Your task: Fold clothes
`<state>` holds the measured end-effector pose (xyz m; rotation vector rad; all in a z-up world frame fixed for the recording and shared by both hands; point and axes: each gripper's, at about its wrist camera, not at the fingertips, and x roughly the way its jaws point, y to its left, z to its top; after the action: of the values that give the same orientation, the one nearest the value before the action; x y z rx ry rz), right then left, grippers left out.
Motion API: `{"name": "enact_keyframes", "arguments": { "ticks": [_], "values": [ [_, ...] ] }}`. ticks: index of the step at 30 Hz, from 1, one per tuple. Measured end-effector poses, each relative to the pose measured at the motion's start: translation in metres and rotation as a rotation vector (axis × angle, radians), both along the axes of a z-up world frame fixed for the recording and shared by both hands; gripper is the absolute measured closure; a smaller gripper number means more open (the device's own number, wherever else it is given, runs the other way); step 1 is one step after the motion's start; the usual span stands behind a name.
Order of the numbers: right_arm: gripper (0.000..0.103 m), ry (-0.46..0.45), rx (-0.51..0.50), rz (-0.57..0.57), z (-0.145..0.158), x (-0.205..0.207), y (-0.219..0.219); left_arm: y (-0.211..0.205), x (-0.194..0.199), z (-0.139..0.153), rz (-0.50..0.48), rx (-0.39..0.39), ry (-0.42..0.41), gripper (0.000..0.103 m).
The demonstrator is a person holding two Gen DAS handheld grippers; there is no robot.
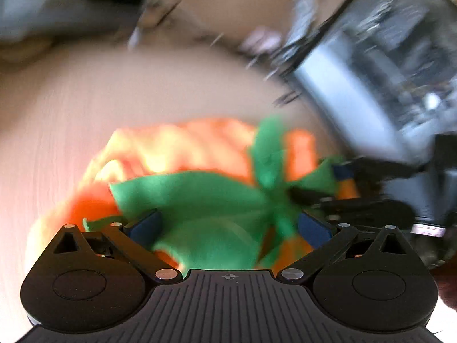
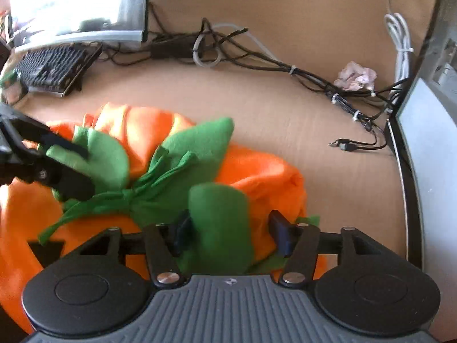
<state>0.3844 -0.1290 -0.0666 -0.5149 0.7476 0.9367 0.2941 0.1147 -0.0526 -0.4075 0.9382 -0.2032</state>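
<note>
An orange garment [image 2: 257, 171] with a green leafy collar [image 2: 182, 154] lies bunched on the tan table [image 2: 285, 108]. My right gripper [image 2: 232, 235] is open low over its near edge. An upright green leaf [image 2: 218, 223] stands between the fingers, against the left pad and apart from the right one. The left wrist view is blurred. There my left gripper [image 1: 230, 225] is open wide, with green collar fabric [image 1: 200, 197] spread between the pads over the orange garment [image 1: 185, 145]. Each gripper shows in the other's view, the left gripper [image 2: 65, 163] straddling a leaf and the right gripper [image 1: 328, 185] at the collar's right end.
At the back left are a monitor [image 2: 80, 5] and a black keyboard [image 2: 54, 68]. Tangled black cables [image 2: 257, 57] run along the back to a loose plug [image 2: 345, 145]. A crumpled pinkish wad [image 2: 355, 75] sits near a grey screen or case [image 2: 428, 157] on the right.
</note>
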Motion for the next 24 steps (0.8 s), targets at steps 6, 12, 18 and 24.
{"name": "enact_keyframes", "arguments": {
  "ticks": [6, 12, 18, 24],
  "values": [
    [0.032, 0.03, 0.056, 0.107, 0.02, 0.016, 0.022, 0.011, -0.009, 0.013, 0.046, -0.008, -0.006, 0.0],
    [0.033, 0.154, 0.052, 0.194, 0.002, 0.041, 0.063, 0.037, -0.029, 0.036, 0.138, -0.018, -0.021, 0.0],
    [0.082, 0.247, 0.05, 0.276, -0.009, 0.059, 0.098, 0.07, -0.057, 0.047, 0.28, -0.016, -0.028, 0.0],
    [0.098, 0.154, 0.099, 0.326, 0.034, 0.025, 0.077, 0.091, -0.071, 0.061, 0.371, -0.043, -0.056, 0.0]
  ]
}}
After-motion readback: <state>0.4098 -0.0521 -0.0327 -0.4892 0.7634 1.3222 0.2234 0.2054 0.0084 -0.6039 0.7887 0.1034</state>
